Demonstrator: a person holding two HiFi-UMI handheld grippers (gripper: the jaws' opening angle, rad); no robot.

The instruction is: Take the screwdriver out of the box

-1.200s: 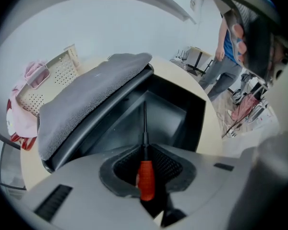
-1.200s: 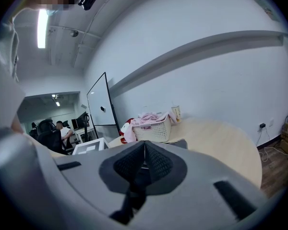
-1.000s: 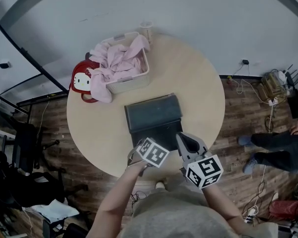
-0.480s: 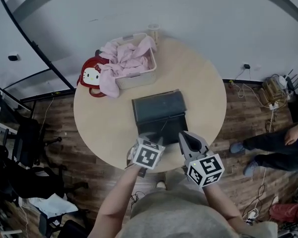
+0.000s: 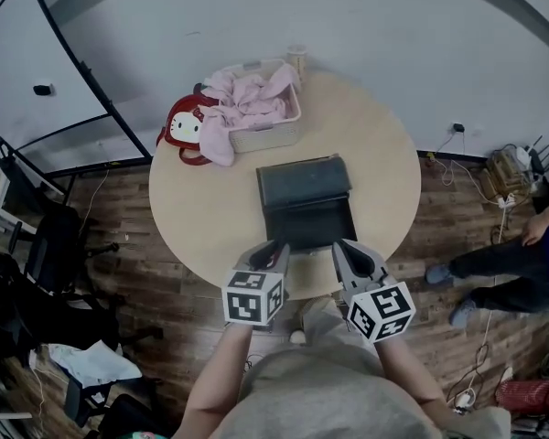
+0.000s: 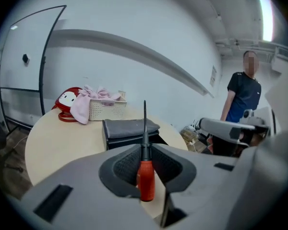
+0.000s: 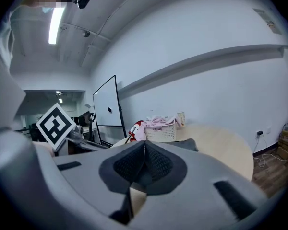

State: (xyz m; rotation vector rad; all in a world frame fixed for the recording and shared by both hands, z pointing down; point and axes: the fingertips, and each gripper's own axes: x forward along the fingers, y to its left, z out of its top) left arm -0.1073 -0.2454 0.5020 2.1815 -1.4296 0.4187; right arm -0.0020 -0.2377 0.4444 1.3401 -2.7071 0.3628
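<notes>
One box (image 5: 304,183) on the bench (image 5: 375,163). One screwdriver (image 6: 145,178) stands upright at lower centre, clamped in the left hand-held gripper (image 6: 145,150); the right hand-held gripper (image 7: 144,152) is closed, empty.

Dark grey box (image 5: 304,199) blocks middle of round beige table (image 5: 384,181), toward near edge. White lattice basket (image 5: 267,137) heaped with pink cloth (image 5: 247,94), red cartoon bag (image 5: 188,128), pale cup (image 5: 296,59) crowd far-left edge. Right side and left near edge bare: free passage.
</notes>
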